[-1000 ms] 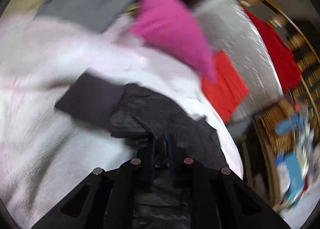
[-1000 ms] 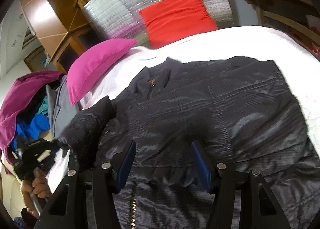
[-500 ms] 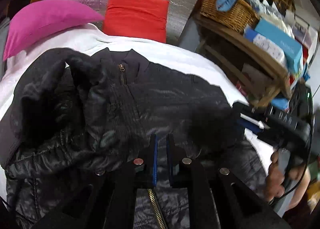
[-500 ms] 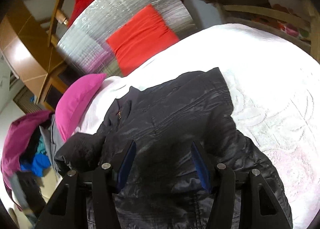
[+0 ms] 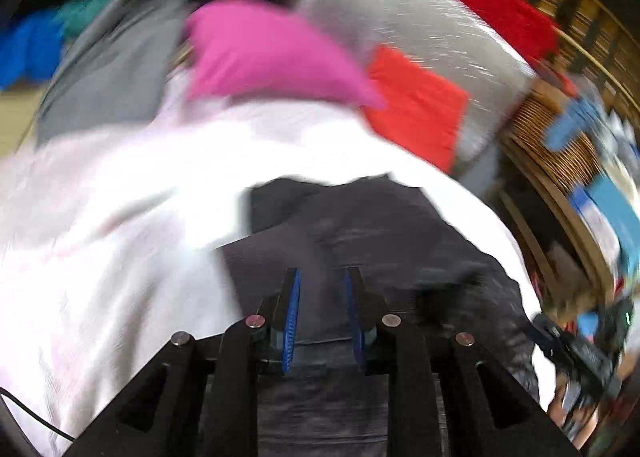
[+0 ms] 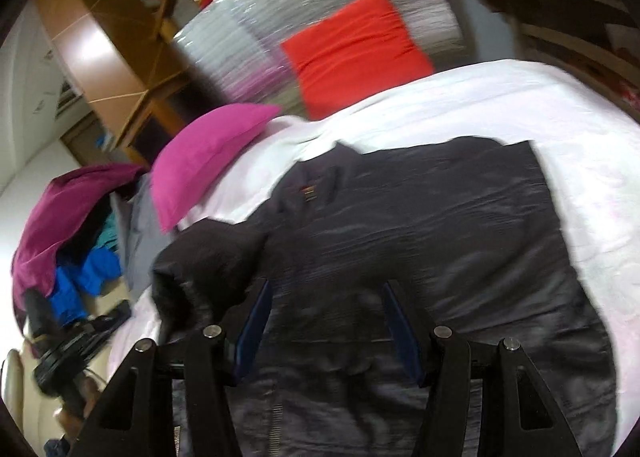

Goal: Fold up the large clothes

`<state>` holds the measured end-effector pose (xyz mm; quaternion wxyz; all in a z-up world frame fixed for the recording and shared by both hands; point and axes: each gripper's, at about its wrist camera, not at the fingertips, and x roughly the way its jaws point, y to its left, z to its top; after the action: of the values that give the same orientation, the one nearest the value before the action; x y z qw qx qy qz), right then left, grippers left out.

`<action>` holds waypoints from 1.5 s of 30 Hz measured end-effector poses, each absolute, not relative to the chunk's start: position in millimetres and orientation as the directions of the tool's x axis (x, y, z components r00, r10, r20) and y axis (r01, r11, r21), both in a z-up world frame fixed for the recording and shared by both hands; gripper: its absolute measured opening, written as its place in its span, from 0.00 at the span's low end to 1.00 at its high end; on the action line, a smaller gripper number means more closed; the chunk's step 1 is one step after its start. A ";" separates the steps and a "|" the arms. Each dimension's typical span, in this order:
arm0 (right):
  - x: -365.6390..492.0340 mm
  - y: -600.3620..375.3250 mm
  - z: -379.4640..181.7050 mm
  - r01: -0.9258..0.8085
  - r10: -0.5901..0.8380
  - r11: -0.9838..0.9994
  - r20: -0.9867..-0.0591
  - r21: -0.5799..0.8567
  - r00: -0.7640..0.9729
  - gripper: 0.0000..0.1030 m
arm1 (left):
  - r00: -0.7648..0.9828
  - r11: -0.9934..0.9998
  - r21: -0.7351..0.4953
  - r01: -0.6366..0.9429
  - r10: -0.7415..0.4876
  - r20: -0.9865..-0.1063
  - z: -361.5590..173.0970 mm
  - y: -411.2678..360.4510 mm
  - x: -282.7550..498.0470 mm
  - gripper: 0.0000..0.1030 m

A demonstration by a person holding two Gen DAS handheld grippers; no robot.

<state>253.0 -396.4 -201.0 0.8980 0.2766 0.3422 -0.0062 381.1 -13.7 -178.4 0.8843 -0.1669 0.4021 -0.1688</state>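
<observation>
A black puffer jacket (image 6: 420, 225) lies front up, collar away from me, on the white bedspread (image 6: 520, 105). One sleeve (image 6: 208, 257) is folded in over its left side. In the blurred left wrist view the jacket (image 5: 380, 225) lies under my left gripper (image 5: 322, 273), whose jaws are opening a little way with nothing pinched between the blue pads. My right gripper (image 6: 327, 285) hovers open above the jacket's lower front, holding nothing. Each view shows the other gripper at its edge: the right gripper (image 5: 580, 353) and the left gripper (image 6: 64, 357).
A pink pillow (image 6: 204, 153) and a red cushion (image 6: 352, 57) rest at the head of the bed against a silver padded board (image 6: 300, 9). A heap of clothes (image 6: 72, 225) sits left of the bed. Wooden shelves with a wicker basket (image 5: 560, 145) stand to the right.
My left gripper, shut on the sleeve a second ago, carried it over the jacket, then let go and swung back left with jaws parted. The right gripper stayed open above the jacket.
</observation>
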 end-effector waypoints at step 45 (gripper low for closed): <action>272.4 -324.2 -194.4 0.029 0.143 0.967 -0.632 0.254 0.761 0.63 | 0.467 0.728 -0.680 -0.087 -0.573 -0.673 -244.3 2.0 428.2 0.31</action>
<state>272.4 -324.2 -194.4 0.9301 0.1253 0.3440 0.0308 428.2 2.0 -244.3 0.7883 -0.3349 0.4926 -0.1543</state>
